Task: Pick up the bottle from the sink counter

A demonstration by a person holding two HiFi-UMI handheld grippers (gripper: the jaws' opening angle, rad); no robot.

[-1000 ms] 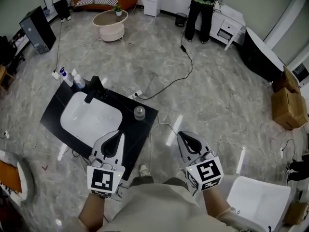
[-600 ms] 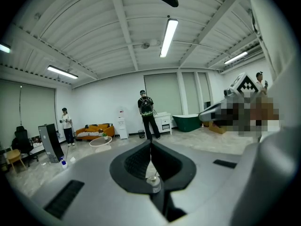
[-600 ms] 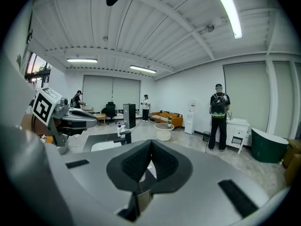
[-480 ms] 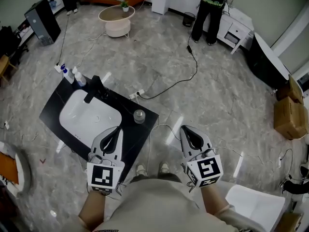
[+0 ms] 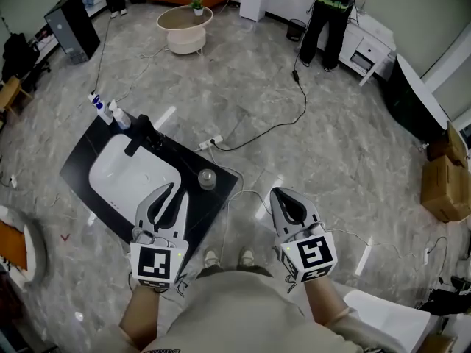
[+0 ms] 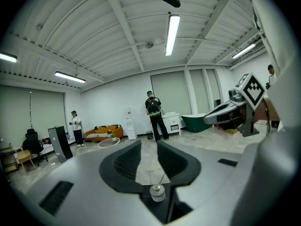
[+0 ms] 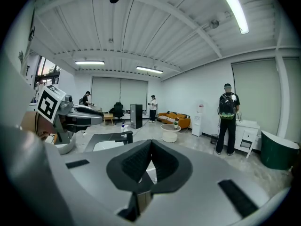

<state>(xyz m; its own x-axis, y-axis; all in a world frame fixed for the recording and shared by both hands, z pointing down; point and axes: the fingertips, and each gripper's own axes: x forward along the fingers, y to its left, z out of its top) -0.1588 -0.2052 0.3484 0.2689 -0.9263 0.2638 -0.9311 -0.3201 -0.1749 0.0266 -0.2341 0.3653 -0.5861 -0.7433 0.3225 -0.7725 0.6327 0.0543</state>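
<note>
Bright, even light from ceiling tubes point(image 6: 172, 34); sharp views, strong fisheye bending at edges.

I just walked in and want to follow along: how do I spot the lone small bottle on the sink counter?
Find the black sink counter with its white basin. On the counter's corner right of the basin stands a short clear bottle with a round cap. Unlike it, the two taller bottles stand together at the far-left corner, past the black faucet.
</note>
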